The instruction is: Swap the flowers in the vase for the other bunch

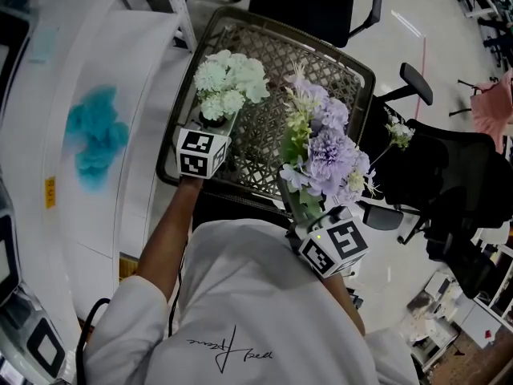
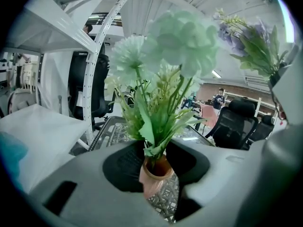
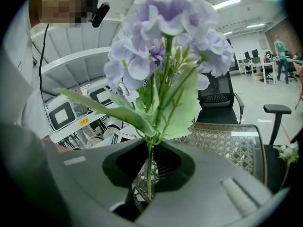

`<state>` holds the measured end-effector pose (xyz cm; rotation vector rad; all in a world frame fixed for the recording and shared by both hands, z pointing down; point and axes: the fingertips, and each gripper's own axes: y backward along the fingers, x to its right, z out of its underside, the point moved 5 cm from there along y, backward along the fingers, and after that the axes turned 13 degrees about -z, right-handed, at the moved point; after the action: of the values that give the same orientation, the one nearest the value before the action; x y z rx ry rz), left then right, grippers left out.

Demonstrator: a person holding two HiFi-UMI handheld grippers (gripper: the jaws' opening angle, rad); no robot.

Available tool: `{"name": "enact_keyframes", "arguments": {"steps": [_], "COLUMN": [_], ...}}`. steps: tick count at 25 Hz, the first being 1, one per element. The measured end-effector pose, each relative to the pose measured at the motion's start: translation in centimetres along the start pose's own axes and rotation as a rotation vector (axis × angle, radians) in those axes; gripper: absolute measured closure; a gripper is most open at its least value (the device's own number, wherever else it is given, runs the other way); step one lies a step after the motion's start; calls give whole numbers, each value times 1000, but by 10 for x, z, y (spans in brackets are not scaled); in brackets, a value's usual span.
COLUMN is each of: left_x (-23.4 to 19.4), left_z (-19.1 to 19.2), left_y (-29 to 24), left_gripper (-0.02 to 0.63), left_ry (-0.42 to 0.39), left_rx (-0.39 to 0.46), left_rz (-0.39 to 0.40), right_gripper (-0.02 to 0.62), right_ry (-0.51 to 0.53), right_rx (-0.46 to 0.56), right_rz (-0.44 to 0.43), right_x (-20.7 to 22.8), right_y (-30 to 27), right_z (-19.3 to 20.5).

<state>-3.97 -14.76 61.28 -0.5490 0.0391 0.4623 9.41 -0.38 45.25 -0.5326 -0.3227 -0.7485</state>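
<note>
Where the woven tabletop (image 1: 276, 58) reaches its near left corner, a small terracotta vase (image 2: 154, 179) sits upright between the fingers of the left gripper (image 2: 156, 169). Fingers are drawn in to a middling gap, pads against the vase neck on both sides. The pale green-white bunch (image 1: 230, 83) is in the vase, stems going down through the mouth, heads fanned above the gripper. Whether the vase base rests on the weave cannot be told; weave shows just below it.

The right gripper (image 3: 149, 176) is held up to the right, near the tabletop's near right edge. Its fingers are narrow, pinched on the thin green stem of the lilac bunch (image 3: 166, 37). That bunch stands upright, blooms and leaves above the fingers, clear of the vase and well apart from the pale bunch.

A black office chair (image 1: 449, 175) stands right of the tabletop.
</note>
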Motion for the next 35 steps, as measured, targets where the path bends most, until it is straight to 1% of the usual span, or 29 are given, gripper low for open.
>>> {"name": "enact_keyframes", "arguments": {"steps": [8, 31, 35], "left_x": [-3, -5, -4], "left_z": [-6, -21, -23], "left_y": [5, 23, 28], "left_gripper": [472, 482, 482], "left_ry": [-1, 35, 44], "left_rx": [15, 55, 66], "left_rz": [-16, -55, -63], "right_gripper": [546, 547, 546], "right_ry": [-6, -2, -1], "right_rx": [3, 17, 8], "right_rz": [-13, -35, -28], "right_x": [-1, -1, 0], "right_y": [-1, 0, 1], "right_z": [-1, -2, 0]}}
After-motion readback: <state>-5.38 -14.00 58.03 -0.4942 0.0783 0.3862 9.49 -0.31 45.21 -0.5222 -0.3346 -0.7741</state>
